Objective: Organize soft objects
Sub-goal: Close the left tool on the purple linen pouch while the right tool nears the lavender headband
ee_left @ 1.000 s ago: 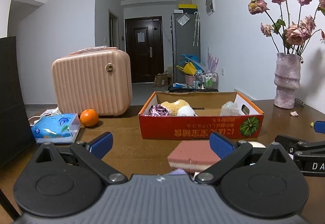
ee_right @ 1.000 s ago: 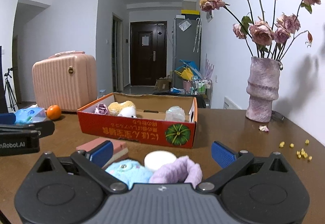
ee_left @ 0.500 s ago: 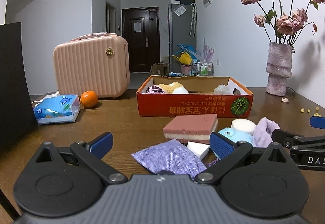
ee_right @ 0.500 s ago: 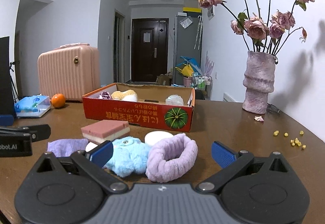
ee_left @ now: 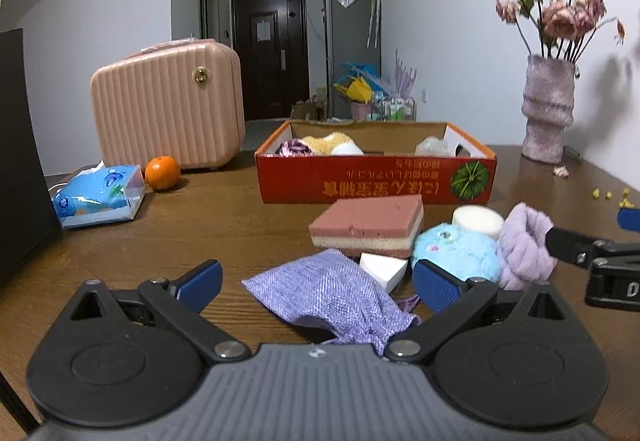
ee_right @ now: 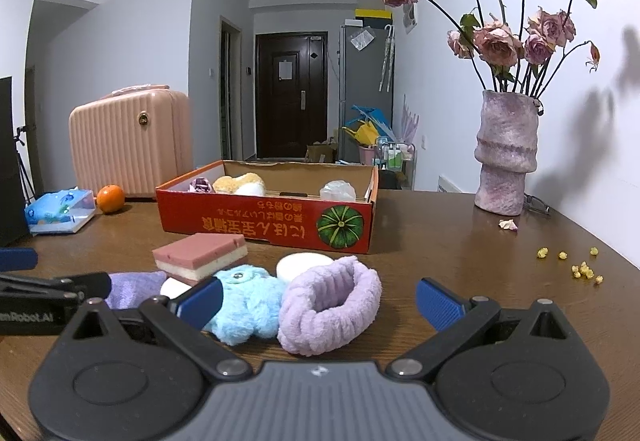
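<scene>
A purple cloth pouch (ee_left: 332, 297) lies between the open fingers of my left gripper (ee_left: 318, 283). Behind it sit a pink layered sponge (ee_left: 370, 227), a white wedge sponge (ee_left: 382, 268), a fluffy blue plush (ee_left: 456, 251), a white round puff (ee_left: 478, 220) and a lilac headband (ee_left: 524, 245). My right gripper (ee_right: 320, 301) is open, with the lilac headband (ee_right: 330, 307) and blue plush (ee_right: 246, 307) between its fingers, untouched. The red cardboard box (ee_right: 268, 221) behind holds several soft items.
A pink suitcase (ee_left: 168, 105), an orange (ee_left: 162, 173) and a blue tissue pack (ee_left: 98, 197) stand at the left. A vase of dried roses (ee_right: 506, 157) is at the right, with yellow crumbs (ee_right: 576, 265) on the wooden table (ee_right: 460, 253).
Both grippers have pulled back and tipped down, so the pile of soft objects now lies in full view between their fingers. Nothing has been taken hold of.
</scene>
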Tool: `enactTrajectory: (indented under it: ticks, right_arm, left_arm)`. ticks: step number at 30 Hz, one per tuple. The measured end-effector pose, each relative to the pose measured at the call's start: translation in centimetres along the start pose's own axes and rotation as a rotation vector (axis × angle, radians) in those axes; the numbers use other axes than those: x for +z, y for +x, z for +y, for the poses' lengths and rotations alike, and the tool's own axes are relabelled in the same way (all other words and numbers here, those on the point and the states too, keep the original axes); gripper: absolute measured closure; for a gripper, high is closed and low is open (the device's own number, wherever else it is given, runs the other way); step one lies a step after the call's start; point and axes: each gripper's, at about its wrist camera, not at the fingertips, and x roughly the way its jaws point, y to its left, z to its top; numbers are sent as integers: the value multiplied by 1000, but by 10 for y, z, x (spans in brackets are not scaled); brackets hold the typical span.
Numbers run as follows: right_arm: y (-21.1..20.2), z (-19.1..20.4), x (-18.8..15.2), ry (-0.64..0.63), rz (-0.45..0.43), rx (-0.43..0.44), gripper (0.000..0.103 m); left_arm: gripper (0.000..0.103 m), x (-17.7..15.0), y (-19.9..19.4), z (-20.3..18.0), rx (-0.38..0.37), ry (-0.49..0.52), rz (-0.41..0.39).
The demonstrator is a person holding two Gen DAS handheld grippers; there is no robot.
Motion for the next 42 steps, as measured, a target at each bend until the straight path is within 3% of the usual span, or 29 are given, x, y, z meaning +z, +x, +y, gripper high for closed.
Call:
enactTrajectory:
  ticks: [14,22,29,34,37,42]
  right_arm:
    - [11,-24,-3,20,37,-8,0]
    - [17,-24,-6,12,61,-10,0]
    - [20,-23,-9,16,72,-12,0]
    - [22,-22,-10,12,74,-13,0]
    - [22,-22,-10,13,74,-13,0]
    - [22,-22,-10,12,73,-13,0]
  left_arm:
    - [0,-6,45,-18,81,47,114]
    - [1,-8,59,-16,78,44,160]
    - [24,-10,63,-16,35,41,197]
    - [53,-11,63,-15,5,38,207]
    - [62,-11,60,-14,-3,36,197]
    - [67,-8,52,-12,-6,29,163]
